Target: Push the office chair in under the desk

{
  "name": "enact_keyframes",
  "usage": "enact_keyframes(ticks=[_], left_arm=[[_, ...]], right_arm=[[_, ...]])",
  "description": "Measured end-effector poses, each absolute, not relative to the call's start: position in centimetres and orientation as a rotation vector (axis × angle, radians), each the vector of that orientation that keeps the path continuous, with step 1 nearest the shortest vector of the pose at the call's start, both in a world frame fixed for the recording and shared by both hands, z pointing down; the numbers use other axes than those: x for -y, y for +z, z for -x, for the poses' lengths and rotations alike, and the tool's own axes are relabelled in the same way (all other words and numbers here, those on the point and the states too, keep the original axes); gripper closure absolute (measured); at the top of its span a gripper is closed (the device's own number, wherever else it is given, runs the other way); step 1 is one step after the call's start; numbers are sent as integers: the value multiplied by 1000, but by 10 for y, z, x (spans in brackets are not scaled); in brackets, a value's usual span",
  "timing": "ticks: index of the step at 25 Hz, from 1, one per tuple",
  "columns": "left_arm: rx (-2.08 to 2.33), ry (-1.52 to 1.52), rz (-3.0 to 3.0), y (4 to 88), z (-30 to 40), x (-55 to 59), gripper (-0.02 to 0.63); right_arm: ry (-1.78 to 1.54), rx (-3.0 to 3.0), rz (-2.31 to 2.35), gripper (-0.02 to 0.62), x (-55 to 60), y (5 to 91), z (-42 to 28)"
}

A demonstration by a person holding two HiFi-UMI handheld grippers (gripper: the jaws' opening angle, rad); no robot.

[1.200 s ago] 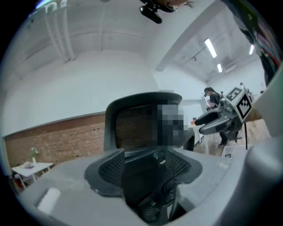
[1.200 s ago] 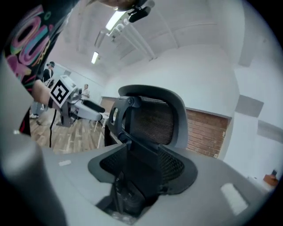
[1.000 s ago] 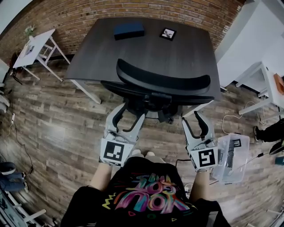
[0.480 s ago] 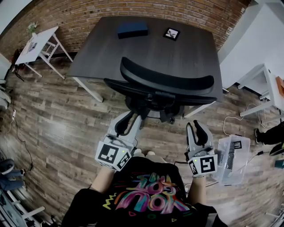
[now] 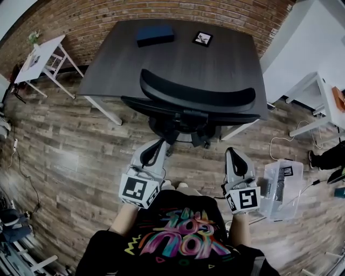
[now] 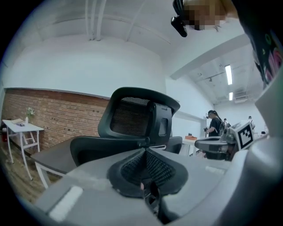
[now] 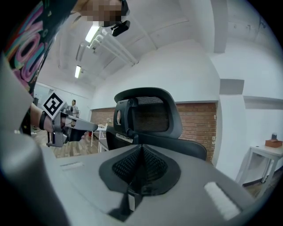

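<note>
The chair [image 5: 197, 102] stands at the near edge of the desk [image 5: 178, 59], its seat mostly under the top and its back level with the rim. We judge the push done or nearly so, with at most a last nudge left. Our left gripper [image 5: 157, 145] and right gripper [image 5: 235, 154] hang just behind the chair, apart from it. Both have just closed, jaws fully together with nothing between them. The desk is dark and carries a blue box [image 5: 155, 34] and a card [image 5: 203, 38] at its far side. Around us we see a plank floor [image 5: 70, 156], a brick wall [image 5: 81, 16], a white table [image 5: 43, 56] at left and a clear bin [image 5: 280, 188] at right.
</note>
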State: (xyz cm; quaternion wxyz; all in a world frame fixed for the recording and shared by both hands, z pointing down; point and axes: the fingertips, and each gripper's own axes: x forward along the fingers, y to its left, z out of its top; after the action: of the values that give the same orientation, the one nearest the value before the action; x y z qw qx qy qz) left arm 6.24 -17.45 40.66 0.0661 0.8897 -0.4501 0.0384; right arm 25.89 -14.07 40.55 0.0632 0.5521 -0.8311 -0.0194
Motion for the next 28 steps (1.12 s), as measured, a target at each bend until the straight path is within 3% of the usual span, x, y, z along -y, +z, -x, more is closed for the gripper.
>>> enact_keyframes(ticks=[28], left_arm=[[1359, 174, -2725, 410, -65, 180, 603]], right_arm=[[-94, 2513, -1598, 594, 137, 410, -252]])
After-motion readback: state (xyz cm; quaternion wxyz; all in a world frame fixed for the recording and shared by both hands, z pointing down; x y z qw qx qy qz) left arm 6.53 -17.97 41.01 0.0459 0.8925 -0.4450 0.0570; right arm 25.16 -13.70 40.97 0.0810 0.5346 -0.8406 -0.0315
